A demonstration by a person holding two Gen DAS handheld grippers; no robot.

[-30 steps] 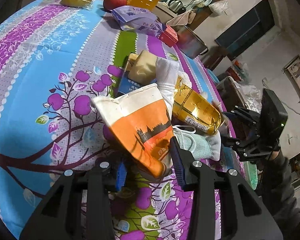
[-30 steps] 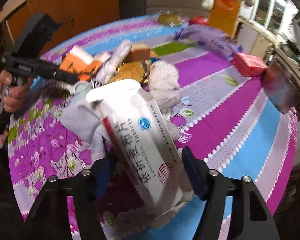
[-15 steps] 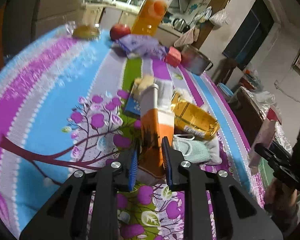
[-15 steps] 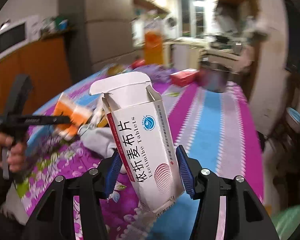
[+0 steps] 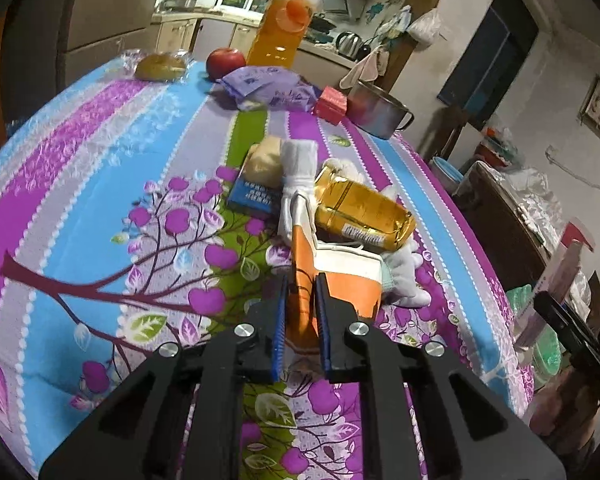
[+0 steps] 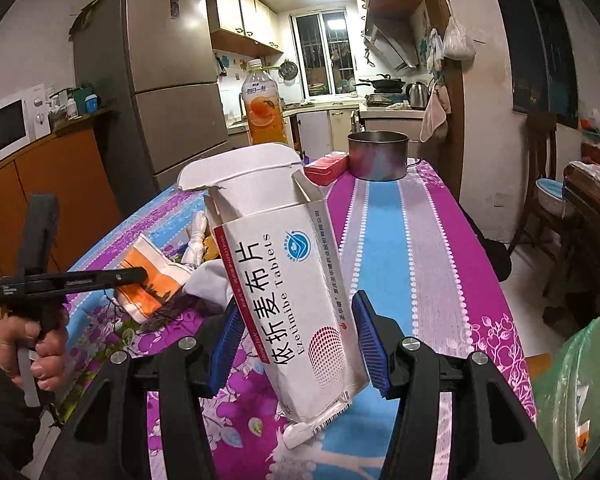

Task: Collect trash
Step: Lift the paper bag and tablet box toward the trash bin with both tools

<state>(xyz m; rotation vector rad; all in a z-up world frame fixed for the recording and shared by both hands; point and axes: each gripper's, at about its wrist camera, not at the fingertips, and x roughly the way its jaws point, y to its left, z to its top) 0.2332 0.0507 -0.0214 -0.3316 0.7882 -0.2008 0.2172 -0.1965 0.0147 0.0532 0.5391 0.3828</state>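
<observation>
Trash in both claws: an orange-and-white paper cup (image 5: 332, 280) pinched flat in the left claw (image 5: 301, 300), a white tablet box (image 6: 288, 288) gripped in the right claw (image 6: 296, 332).

The left claw is squeezed tight on the crushed cup, low over the flowered cloth of the counter (image 5: 100, 200); just beyond lie a pale face mask (image 5: 404, 276), a gold foil packet (image 5: 364, 212), a white sock (image 5: 296, 168) and a blue box (image 5: 252, 196), heaped and touching. Farther back stand a purple bag (image 5: 268, 88), a red box (image 5: 331, 104), a steel pot (image 5: 380, 110), an apple (image 5: 225, 62) and a juice bottle (image 5: 284, 20). The right claw's blue pads press the tablet box's sides; it is tilted, top flap open, held above the counter's edge. A green bin bag (image 6: 580, 392) shows at the lower right.
</observation>
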